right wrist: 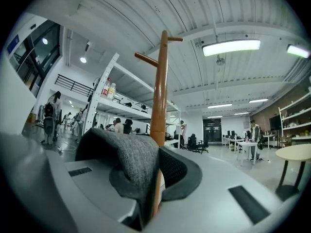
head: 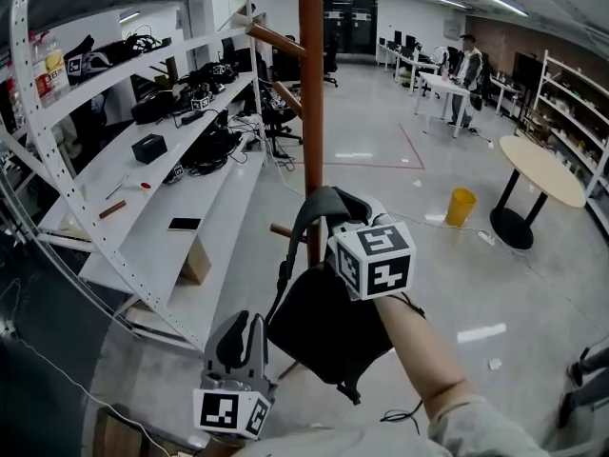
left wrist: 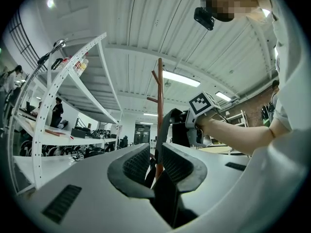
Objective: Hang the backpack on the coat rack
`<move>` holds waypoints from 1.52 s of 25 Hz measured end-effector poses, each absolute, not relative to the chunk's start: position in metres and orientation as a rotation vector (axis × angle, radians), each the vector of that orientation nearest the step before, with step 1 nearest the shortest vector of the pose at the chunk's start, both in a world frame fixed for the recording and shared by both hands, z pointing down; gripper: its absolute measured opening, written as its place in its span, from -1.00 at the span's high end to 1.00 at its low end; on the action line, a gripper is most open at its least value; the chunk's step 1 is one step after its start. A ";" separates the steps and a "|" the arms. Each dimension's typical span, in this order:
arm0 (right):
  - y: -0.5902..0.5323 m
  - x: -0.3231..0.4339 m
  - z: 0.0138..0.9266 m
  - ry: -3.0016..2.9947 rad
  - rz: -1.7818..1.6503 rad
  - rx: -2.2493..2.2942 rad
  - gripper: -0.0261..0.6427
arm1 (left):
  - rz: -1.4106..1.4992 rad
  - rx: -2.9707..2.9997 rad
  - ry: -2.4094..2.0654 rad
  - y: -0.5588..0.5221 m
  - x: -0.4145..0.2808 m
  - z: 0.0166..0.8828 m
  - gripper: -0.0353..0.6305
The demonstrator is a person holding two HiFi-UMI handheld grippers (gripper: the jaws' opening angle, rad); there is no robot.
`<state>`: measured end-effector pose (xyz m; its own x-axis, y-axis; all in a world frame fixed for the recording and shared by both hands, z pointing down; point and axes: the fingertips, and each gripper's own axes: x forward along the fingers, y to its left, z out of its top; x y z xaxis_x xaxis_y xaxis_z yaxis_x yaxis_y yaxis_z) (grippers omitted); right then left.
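A brown wooden coat rack pole [head: 310, 112] with angled pegs [head: 276, 38] stands straight ahead. My right gripper [head: 333, 222], with its marker cube, is shut on the grey top strap [head: 325, 203] of a black backpack [head: 328, 327], which hangs below it just in front of the pole. In the right gripper view the grey strap [right wrist: 131, 161] drapes over the left jaw of my right gripper [right wrist: 155, 178], and the pole [right wrist: 159, 96] rises right behind. My left gripper [head: 243, 322] is low at the left of the bag, open by a narrow gap and holding nothing [left wrist: 155, 164].
White shelving [head: 143, 188] with cables and devices runs along the left, close to the rack. On the floor to the right are a yellow bin [head: 461, 206] and a round table [head: 542, 169]. A person [head: 466, 65] stands by desks at the back.
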<state>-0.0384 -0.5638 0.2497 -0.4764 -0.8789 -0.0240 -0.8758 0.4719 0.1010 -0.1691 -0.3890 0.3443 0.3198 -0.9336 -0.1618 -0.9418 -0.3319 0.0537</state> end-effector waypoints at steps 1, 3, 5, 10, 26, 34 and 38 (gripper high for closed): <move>-0.567 -0.038 0.256 -2.659 -0.139 1.592 0.82 | 0.251 -2.509 1.790 -0.390 -0.170 0.345 0.64; -0.573 -0.038 0.268 -2.639 -0.113 1.599 0.82 | 0.248 -2.505 1.801 -0.390 -0.174 0.348 0.64; -0.575 -0.038 0.277 -2.631 -0.092 1.613 0.82 | 0.246 -2.505 1.816 -0.392 -0.177 0.351 0.64; -0.583 -0.041 0.281 -2.629 -0.064 1.651 0.82 | 0.246 -2.512 1.830 -0.395 -0.184 0.357 0.64; -0.582 -0.039 0.303 -2.510 -0.236 1.721 0.81 | 0.250 -2.577 1.822 -0.385 -0.177 0.370 0.64; -0.573 -0.042 0.314 -2.542 -0.227 1.674 0.49 | 0.234 -2.601 1.819 -0.371 -0.171 0.375 0.67; -0.564 -0.040 0.318 -2.520 -0.296 1.675 0.43 | 0.224 -2.597 1.821 -0.364 -0.170 0.376 0.67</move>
